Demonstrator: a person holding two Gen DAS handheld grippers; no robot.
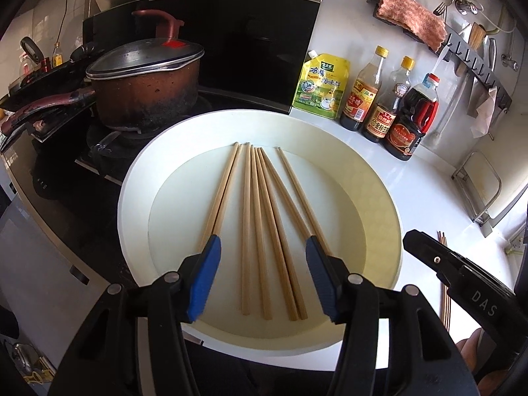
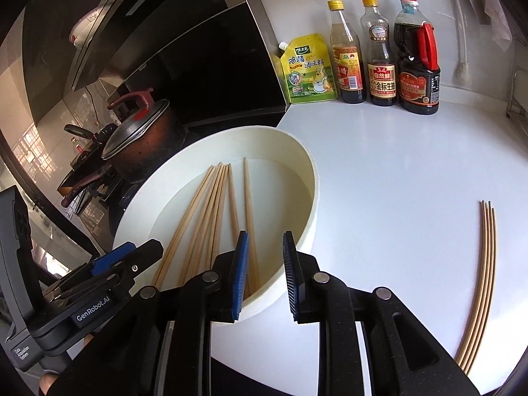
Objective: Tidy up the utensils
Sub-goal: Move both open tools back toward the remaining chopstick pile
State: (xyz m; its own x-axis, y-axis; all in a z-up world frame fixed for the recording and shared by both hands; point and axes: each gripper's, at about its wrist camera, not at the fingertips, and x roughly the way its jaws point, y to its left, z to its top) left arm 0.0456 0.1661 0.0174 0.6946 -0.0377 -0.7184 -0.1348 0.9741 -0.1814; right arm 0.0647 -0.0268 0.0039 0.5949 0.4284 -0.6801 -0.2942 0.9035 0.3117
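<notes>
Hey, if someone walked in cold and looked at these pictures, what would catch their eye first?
Probably the round white tray on the counter, with wooden chopsticks fanned out inside it. Behind it to the left a scorched brown pot sits on the stove, and three dark sauce bottles line the back wall. Four more chopsticks lie on the bare counter to the tray's right.

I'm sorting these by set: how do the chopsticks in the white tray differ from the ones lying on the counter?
The chopsticks in the tray lie fanned out inside the white tray; the chopsticks on the counter lie bare on the white surface, off to its right. The tray group is larger and looser; the counter group is tightly bundled. Both are plain light wood, and neither is gripped.
</notes>
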